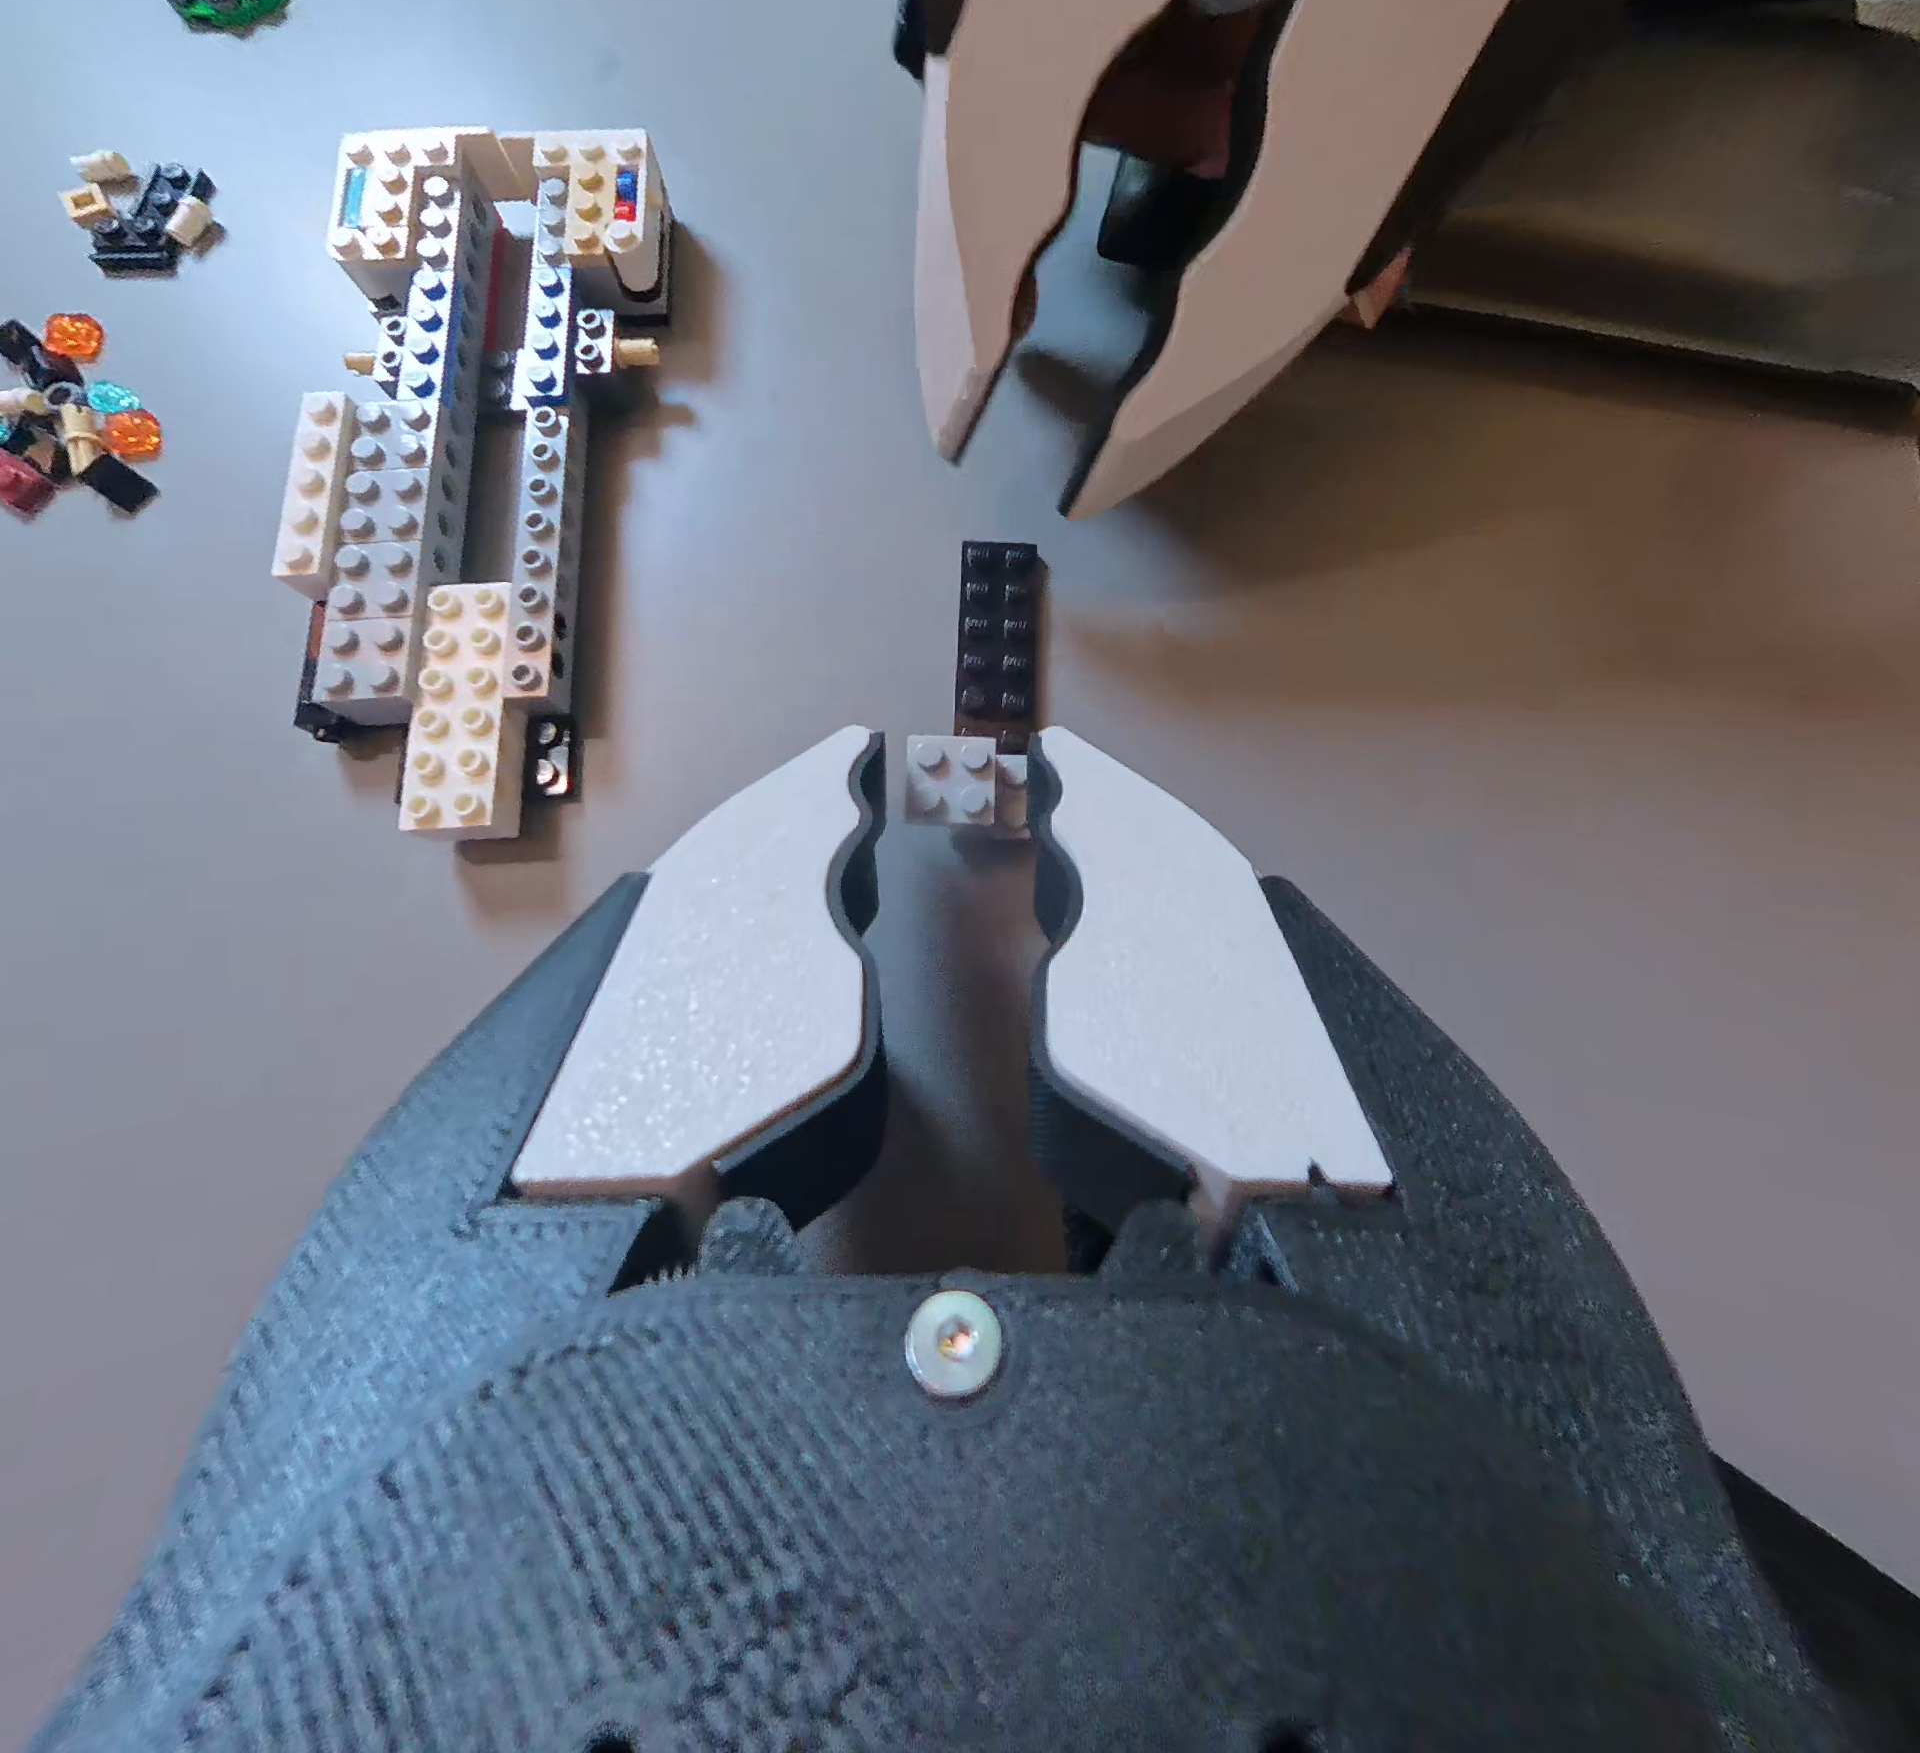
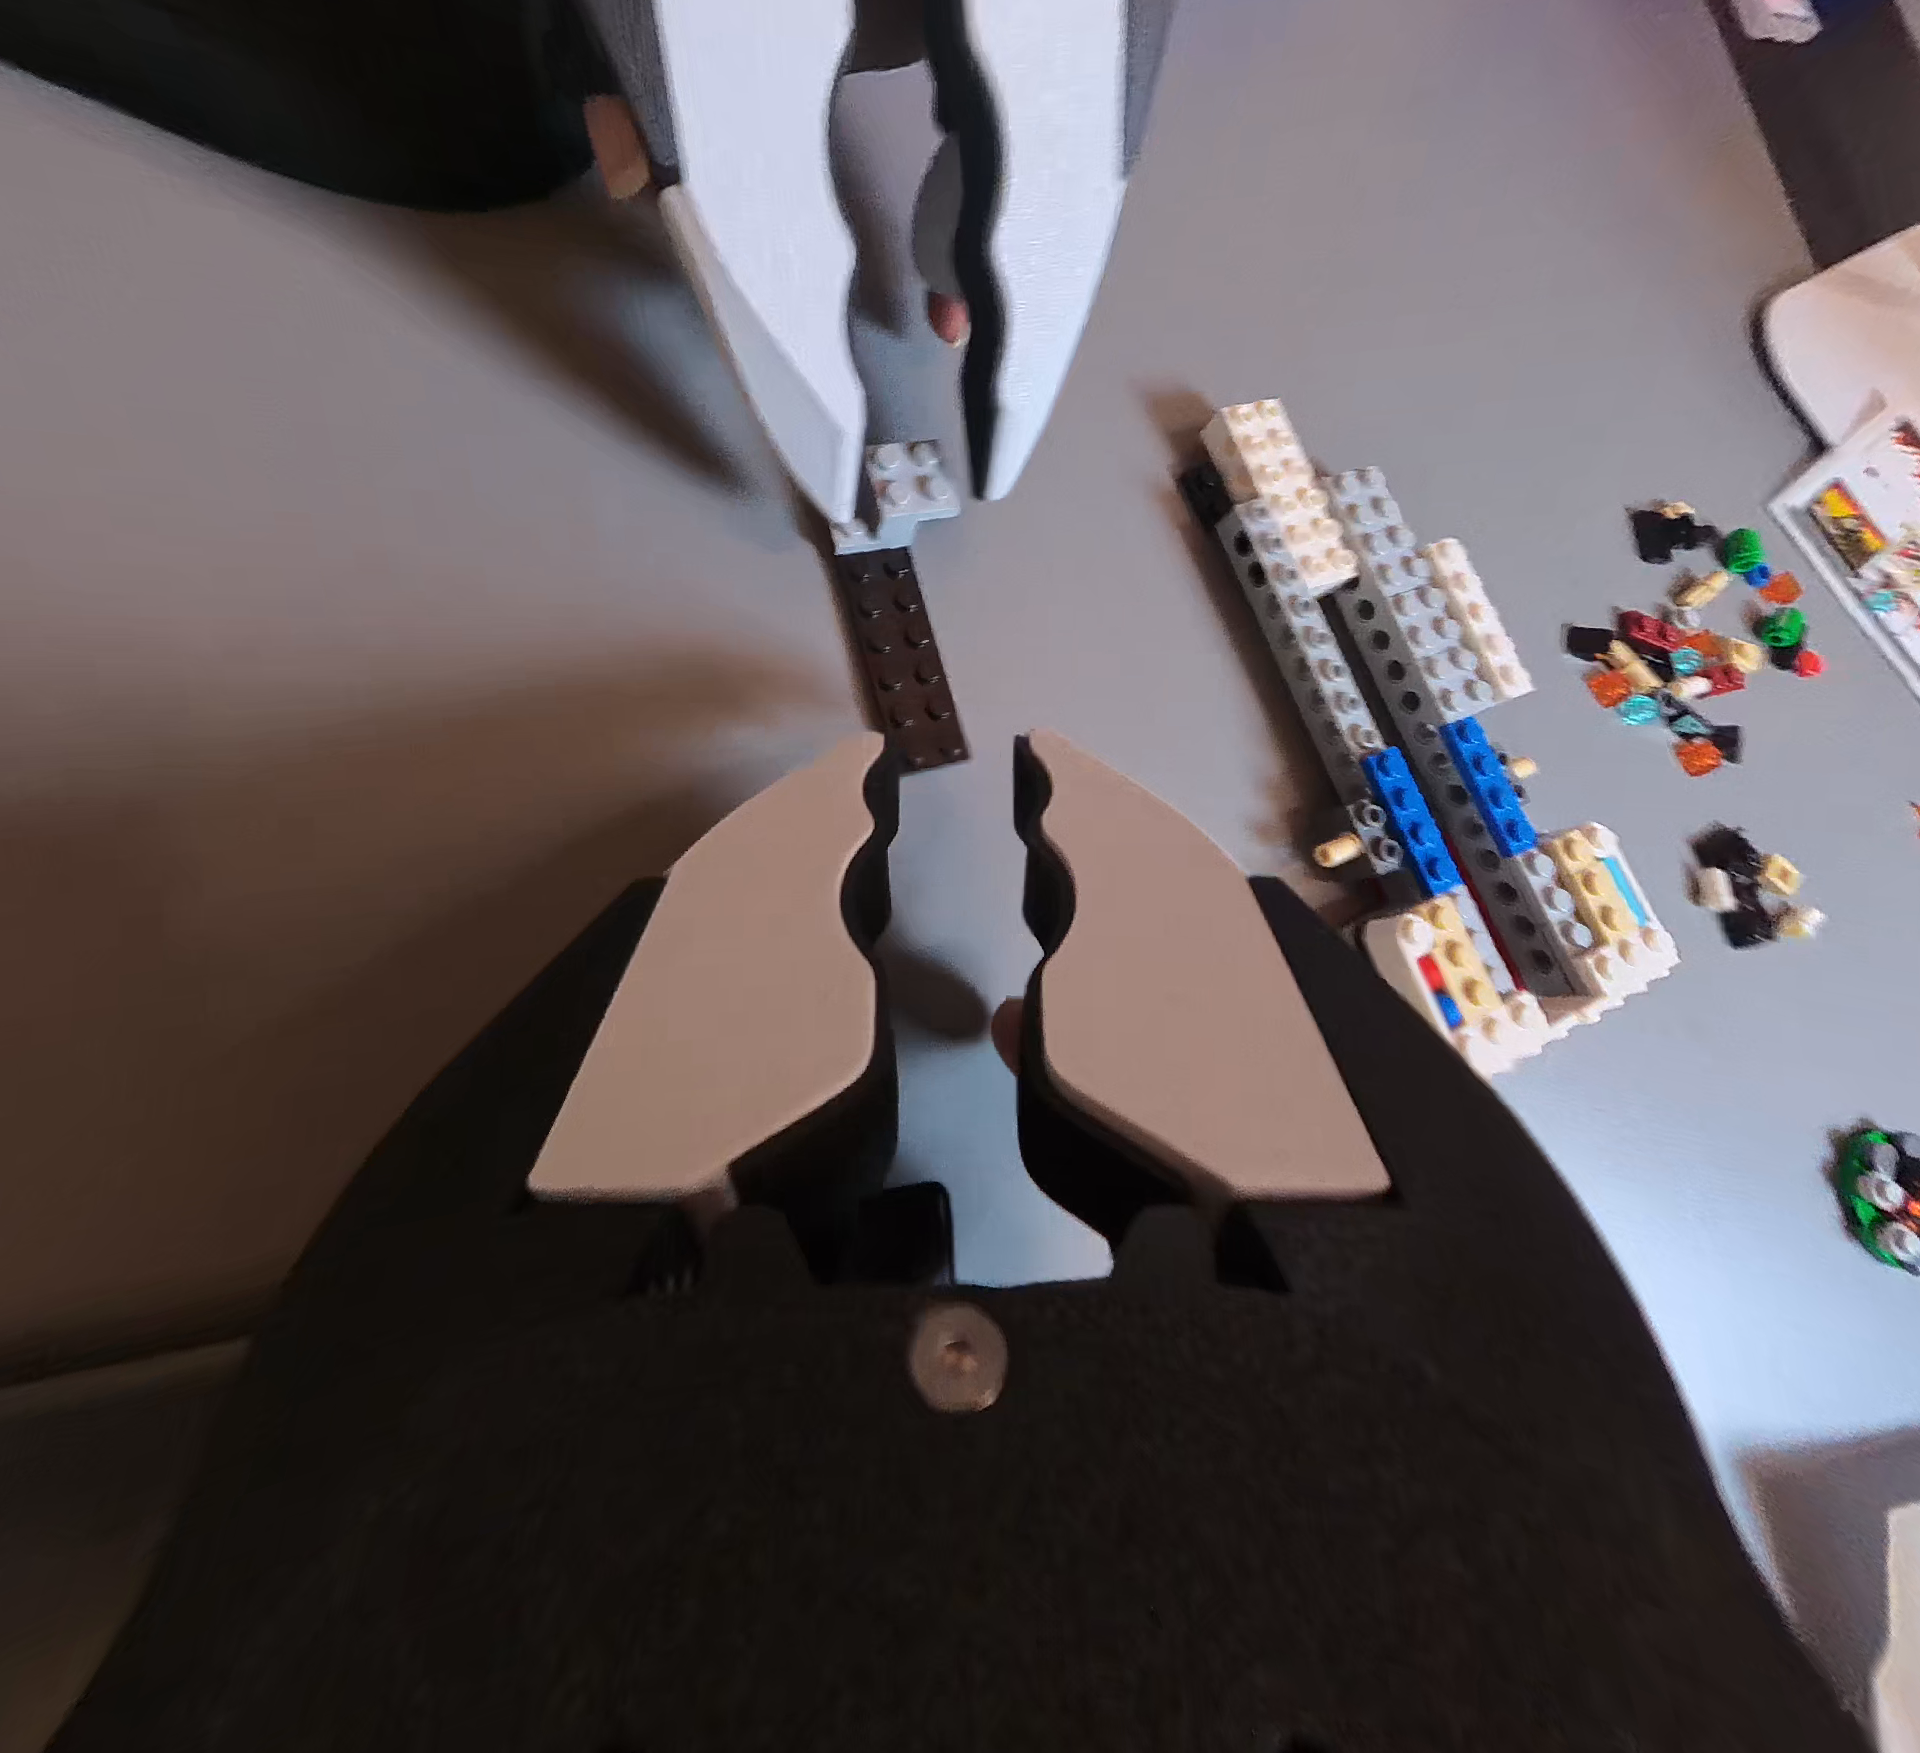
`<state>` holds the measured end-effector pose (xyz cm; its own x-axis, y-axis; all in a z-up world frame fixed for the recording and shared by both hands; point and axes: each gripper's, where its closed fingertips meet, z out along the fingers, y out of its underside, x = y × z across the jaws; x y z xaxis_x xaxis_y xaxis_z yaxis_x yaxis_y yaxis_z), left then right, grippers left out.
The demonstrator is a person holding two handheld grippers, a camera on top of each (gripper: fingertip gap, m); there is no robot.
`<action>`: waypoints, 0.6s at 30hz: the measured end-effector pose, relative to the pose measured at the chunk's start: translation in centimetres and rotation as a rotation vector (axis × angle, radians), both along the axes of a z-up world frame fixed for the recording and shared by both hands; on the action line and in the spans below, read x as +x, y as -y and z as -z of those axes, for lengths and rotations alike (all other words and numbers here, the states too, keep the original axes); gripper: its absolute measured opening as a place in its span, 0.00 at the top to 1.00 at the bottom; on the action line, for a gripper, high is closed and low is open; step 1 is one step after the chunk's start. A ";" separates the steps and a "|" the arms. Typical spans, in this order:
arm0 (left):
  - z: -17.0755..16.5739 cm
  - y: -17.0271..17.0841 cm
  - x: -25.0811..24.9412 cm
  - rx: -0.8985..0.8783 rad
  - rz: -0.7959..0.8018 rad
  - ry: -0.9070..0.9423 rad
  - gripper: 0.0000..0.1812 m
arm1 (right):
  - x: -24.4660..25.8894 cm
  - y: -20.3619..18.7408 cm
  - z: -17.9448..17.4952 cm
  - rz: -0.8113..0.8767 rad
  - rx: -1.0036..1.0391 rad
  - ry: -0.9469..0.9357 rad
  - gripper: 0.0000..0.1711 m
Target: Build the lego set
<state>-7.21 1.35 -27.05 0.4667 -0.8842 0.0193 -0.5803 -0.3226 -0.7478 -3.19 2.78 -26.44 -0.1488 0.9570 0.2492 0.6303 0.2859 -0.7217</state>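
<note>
Two grippers face each other: the left gripper (image 1: 961, 768) is clamped on a small grey studded plate (image 1: 951, 776) joined to a long black studded plate (image 1: 997, 633); the right gripper (image 2: 951, 753), just beyond its far end, stands apart.

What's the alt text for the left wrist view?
The left tongs grip a small grey plate joined to a long black plate on the grey table. The right tongs hover open opposite; a half-built model lies left.
</note>
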 end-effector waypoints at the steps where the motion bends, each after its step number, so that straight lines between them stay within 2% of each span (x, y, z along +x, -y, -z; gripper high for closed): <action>1: 0.2 0.0 -0.1 -0.002 0.000 -0.013 0.86 | -0.1 -0.5 -0.4 0.029 0.003 -0.032 0.88; 3: 0.4 0.0 0.0 -0.012 -0.001 -0.016 0.90 | -0.3 -1.8 -1.6 0.105 -0.016 -0.114 0.87; 8: 0.4 -0.5 0.1 0.013 -0.015 -0.023 0.91 | 0.1 -5.4 -4.7 0.289 -0.085 -0.335 0.86; 11: 0.3 -0.8 0.1 0.016 -0.018 -0.003 0.85 | 0.7 -6.7 -5.9 0.353 -0.110 -0.420 0.86; 15: -1.9 -1.4 0.1 0.064 -0.040 0.118 0.81 | 1.5 -7.6 -7.2 0.412 -0.121 -0.511 0.86; 18: -4.0 -2.8 -1.0 0.182 -0.110 0.212 0.81 | 2.1 -8.1 -8.0 0.444 -0.132 -0.567 0.86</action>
